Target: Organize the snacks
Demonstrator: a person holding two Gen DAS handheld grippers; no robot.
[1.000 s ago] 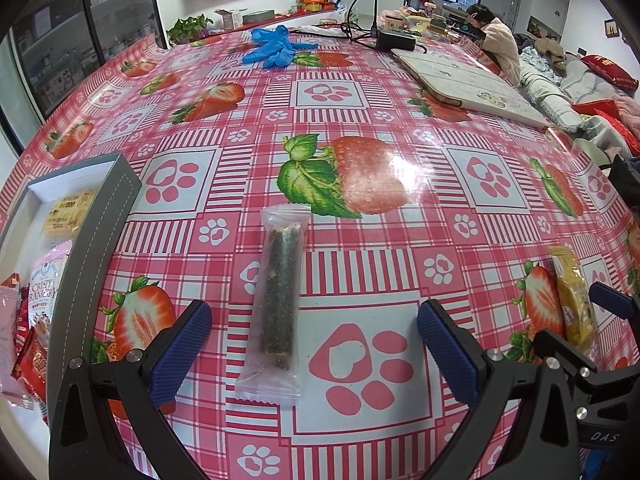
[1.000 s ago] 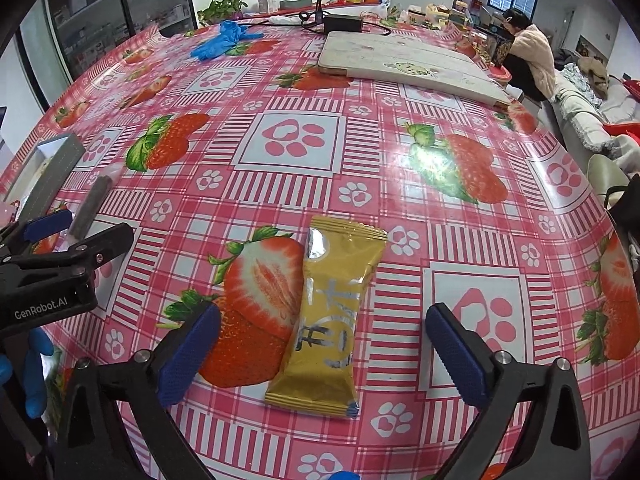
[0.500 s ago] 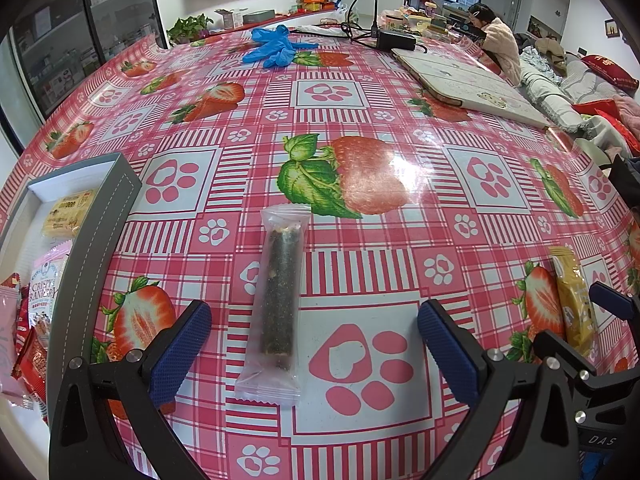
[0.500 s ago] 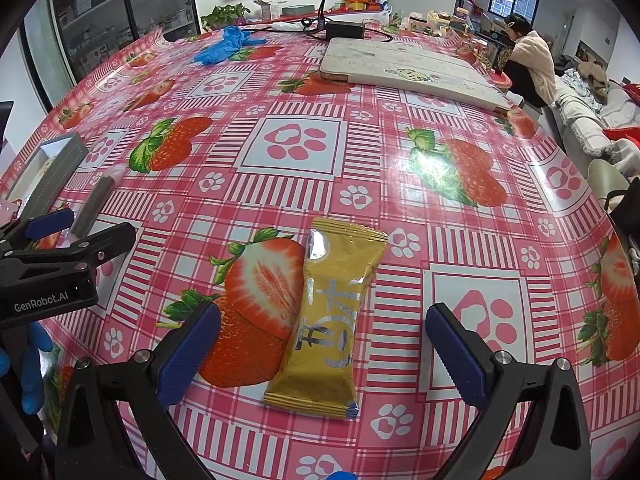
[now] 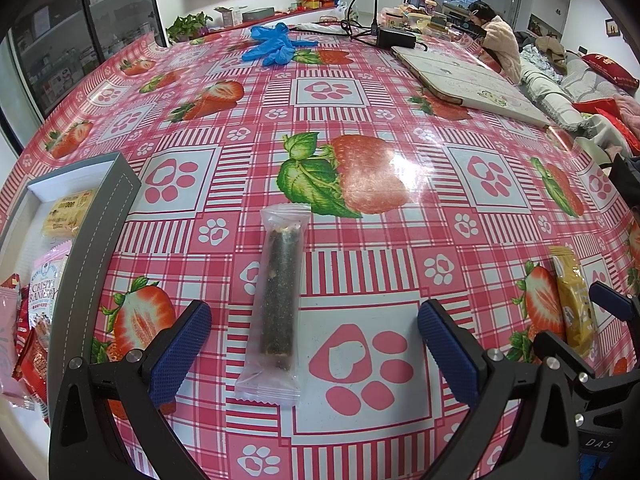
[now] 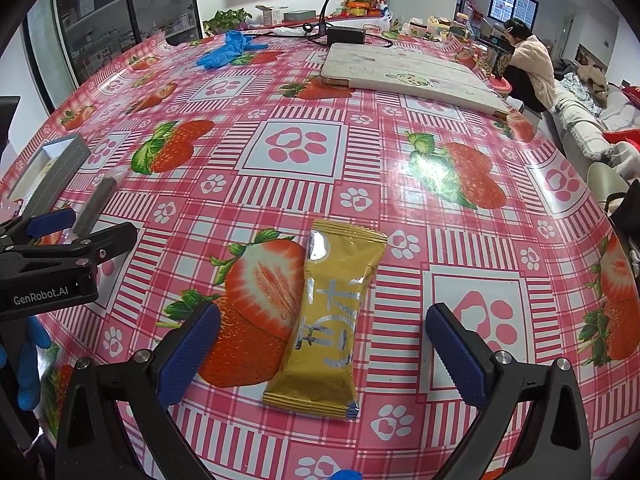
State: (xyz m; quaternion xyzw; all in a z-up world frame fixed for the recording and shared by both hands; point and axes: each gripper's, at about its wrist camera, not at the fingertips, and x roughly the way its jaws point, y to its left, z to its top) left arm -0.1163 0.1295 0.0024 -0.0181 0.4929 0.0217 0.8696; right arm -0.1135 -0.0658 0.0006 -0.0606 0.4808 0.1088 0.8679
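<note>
A dark snack bar in a clear wrapper [image 5: 278, 300] lies on the strawberry tablecloth between the wide-open fingers of my left gripper [image 5: 314, 354], nearer the left finger. A yellow snack packet [image 6: 332, 320] lies between the wide-open fingers of my right gripper [image 6: 322, 354]. Both grippers are empty and just above the table. The grey box [image 5: 96, 248] at the left holds several snack packets. The yellow packet also shows in the left wrist view [image 5: 574, 304], and the dark bar in the right wrist view [image 6: 96, 208].
Blue gloves [image 5: 274, 44], a black power adapter with cables [image 5: 396, 38] and a white folded board [image 5: 468, 80] lie at the far side of the table. A person [image 5: 498, 44] sits beyond the table at the back right.
The right wrist view has shifted slightly, showing more of the far room. The snacks and the left gripper have not moved.
</note>
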